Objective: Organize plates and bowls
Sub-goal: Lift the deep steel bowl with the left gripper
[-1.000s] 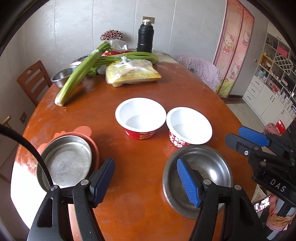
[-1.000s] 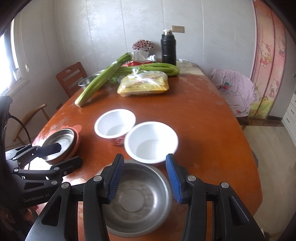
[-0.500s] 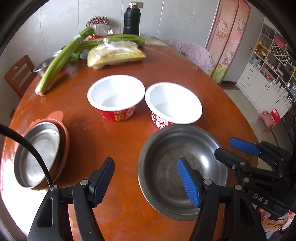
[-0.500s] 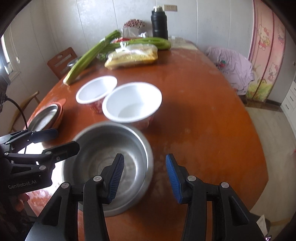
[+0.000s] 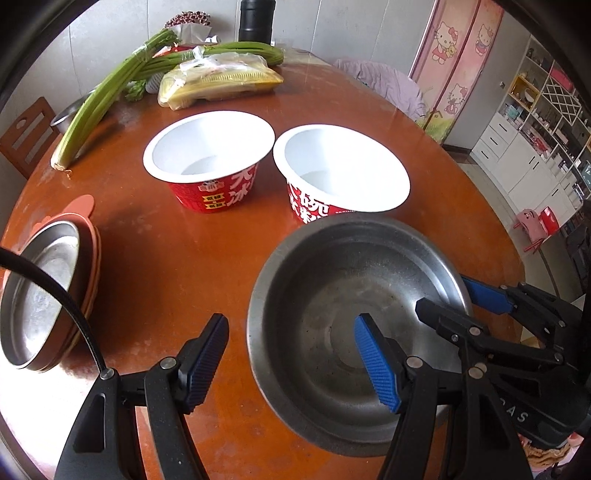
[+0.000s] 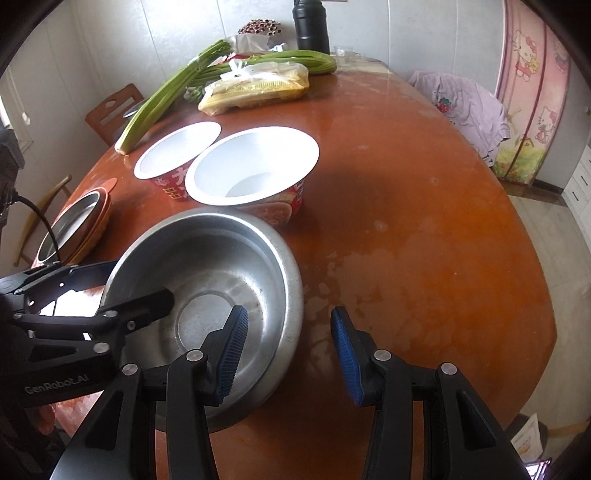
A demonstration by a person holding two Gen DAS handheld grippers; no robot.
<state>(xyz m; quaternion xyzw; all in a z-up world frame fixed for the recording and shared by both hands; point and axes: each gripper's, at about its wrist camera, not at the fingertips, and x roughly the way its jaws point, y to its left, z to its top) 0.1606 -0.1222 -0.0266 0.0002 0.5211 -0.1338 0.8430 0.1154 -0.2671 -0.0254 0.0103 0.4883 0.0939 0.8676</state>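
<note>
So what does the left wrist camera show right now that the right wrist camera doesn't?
Only the left wrist view: white shelving and drawers at far right, and the right gripper astride the steel bowl's right rim.

Only the right wrist view: the left gripper astride the bowl's left rim, and the bare table to the right.

Both: the steel bowl, two white paper bowls, the stacked plates, celery and black flask.

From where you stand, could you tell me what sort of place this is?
Probably a home dining room: a round wooden table holding celery and disposable bowls, a wooden chair alongside, storage shelves behind.
</note>
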